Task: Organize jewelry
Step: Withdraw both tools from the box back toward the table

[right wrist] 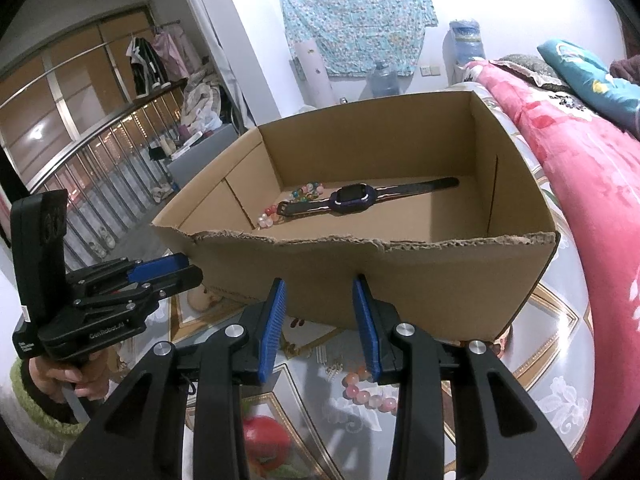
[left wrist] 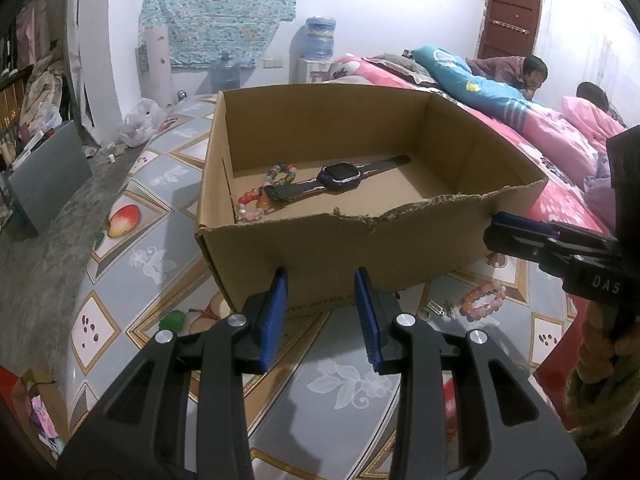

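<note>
Two empty claws [left wrist: 320,280] [right wrist: 319,292] before a cardboard box [left wrist: 360,248] with a watch [left wrist: 340,174].

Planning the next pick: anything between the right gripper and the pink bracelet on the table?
Nothing visible. The pink bracelet lies just below the open right gripper, outside the box; some small metal bits lie beside it.

Both cameras sit low and close before the torn near wall of the cardboard box [left wrist: 340,248], looking forward and down along their own fingers. The left wrist view faces the box's near left corner; the right wrist view faces its near wall [right wrist: 400,276] further right. Both share the box interior with the smartwatch [left wrist: 340,174] [right wrist: 352,198], and each catches the other gripper at its edge.
</note>
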Tool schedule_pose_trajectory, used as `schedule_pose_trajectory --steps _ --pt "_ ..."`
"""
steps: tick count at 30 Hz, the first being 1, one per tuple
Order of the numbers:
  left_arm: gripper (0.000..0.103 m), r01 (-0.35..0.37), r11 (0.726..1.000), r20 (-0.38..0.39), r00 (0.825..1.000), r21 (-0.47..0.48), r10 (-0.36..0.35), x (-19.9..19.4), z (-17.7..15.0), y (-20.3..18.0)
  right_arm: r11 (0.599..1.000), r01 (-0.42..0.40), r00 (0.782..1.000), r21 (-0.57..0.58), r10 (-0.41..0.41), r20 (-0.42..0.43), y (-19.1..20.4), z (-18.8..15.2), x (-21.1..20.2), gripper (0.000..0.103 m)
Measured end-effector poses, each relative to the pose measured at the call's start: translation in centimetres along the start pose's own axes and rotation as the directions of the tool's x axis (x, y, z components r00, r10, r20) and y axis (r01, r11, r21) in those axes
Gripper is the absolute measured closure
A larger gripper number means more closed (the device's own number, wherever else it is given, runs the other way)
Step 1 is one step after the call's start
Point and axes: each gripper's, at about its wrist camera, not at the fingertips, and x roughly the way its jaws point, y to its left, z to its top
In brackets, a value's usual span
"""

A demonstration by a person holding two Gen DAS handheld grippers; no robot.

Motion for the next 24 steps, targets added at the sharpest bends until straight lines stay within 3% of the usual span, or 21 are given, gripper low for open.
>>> schedule_pose_trajectory --steps 20,24 --pt "0.069 -0.002 0.999 0.011 1.0 -0.043 0.002 0.1 0.2 0.8 1.0 -0.005 1.0 -0.015 0.004 -0.017 0.1 -0.5 -0.2 0.068" --pt "0.066 0.0 0.999 0.019 1.0 -0.046 0.001 -0.7 -0.4 0.7 0.999 0.007 1.0 -0.033 -0.008 -0.021 -0.2 -1.9 -1.4 0.06"
